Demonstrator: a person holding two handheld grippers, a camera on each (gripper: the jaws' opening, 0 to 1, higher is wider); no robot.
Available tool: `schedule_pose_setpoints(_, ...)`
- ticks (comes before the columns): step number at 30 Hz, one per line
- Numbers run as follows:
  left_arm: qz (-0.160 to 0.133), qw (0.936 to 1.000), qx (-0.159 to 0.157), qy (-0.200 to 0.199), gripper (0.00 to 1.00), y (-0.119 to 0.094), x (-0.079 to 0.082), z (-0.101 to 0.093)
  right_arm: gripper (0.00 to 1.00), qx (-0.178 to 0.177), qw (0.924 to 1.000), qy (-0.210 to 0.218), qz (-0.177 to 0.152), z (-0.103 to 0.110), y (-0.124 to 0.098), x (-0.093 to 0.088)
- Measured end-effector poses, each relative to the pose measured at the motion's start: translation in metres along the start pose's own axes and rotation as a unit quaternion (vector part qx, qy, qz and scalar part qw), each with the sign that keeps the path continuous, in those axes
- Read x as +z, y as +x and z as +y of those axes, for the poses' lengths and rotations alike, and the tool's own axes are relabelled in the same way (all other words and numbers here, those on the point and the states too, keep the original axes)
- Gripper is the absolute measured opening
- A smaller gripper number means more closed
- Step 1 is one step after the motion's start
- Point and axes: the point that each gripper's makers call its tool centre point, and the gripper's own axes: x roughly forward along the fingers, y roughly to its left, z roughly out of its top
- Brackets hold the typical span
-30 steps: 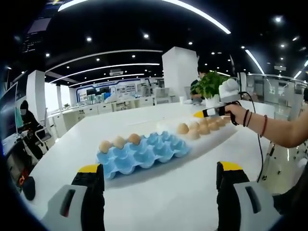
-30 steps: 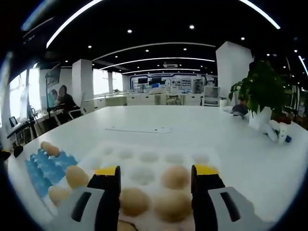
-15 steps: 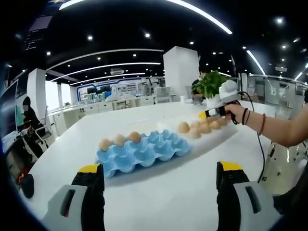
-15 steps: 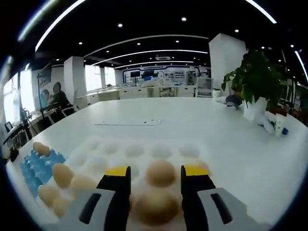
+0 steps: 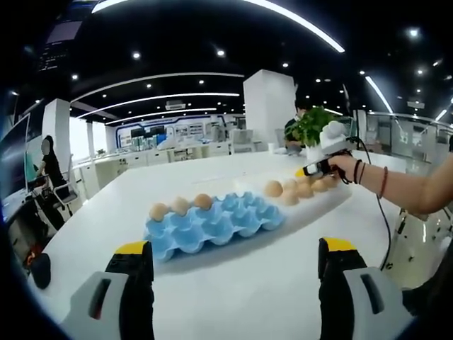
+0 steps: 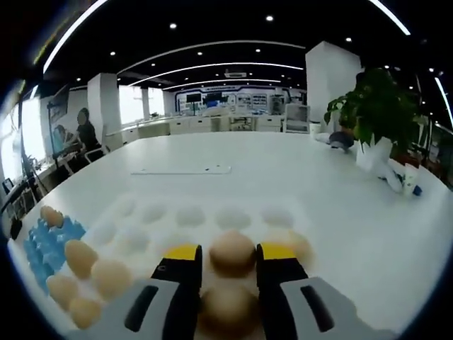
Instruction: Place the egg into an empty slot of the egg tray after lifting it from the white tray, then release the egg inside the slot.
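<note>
In the right gripper view my right gripper (image 6: 228,252) has its yellow-tipped jaws pressed against both sides of a brown egg (image 6: 232,248), which sits in the white tray (image 6: 191,216). More eggs (image 6: 79,256) lie in that tray's left slots and one lies under the jaws. The blue egg tray (image 6: 44,244) is at the far left. In the left gripper view the blue egg tray (image 5: 212,223) holds three eggs (image 5: 180,205) along its far left row. My left gripper (image 5: 233,249) hangs open before it. A hand holds the right gripper (image 5: 311,170) over the white tray (image 5: 333,198).
A potted plant (image 6: 375,113) and a small bottle (image 6: 407,185) stand at the table's right. A flat sheet (image 6: 180,170) lies mid-table beyond the white tray. A dark object (image 5: 40,273) sits near the table's left edge. People sit at desks in the background.
My right gripper's jaws have narrowed from wide apart to touching the egg, and it has moved forward over the white tray. The left gripper stays open and almost still.
</note>
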Motion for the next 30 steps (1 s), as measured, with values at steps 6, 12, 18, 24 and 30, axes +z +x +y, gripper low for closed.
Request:
schedule_pose_setpoints(6,-0.012,0.9999,-0.010,0.003,0.99,0.000,0.005,-0.003,0.27,-0.014,0.9997,0.021,0.001,-0.001,-0.001,-0.001)
schedule_pose_setpoints(12,-0.014,0.9999,-0.008,0.005,0.99,-0.005,0.003,-0.001,0.27,-0.016,0.9996,0.024,-0.001,0.000,-0.002,-0.004)
schedule_pose_setpoints(18,-0.008,1.0000,0.002,0.003,0.99,-0.011,-0.002,0.005,0.26,-0.018,0.9994,0.029,-0.001,0.002,-0.004,-0.005)
schedule_pose_setpoints(24,-0.008,0.9999,0.008,0.004,0.99,-0.015,-0.003,0.009,0.26,-0.026,0.9981,0.038,-0.042,0.001,-0.018,0.010)
schedule_pose_setpoints(30,-0.007,1.0000,0.003,0.003,0.99,-0.015,-0.003,0.005,0.26,-0.017,0.9973,0.036,-0.062,0.003,-0.030,0.030)
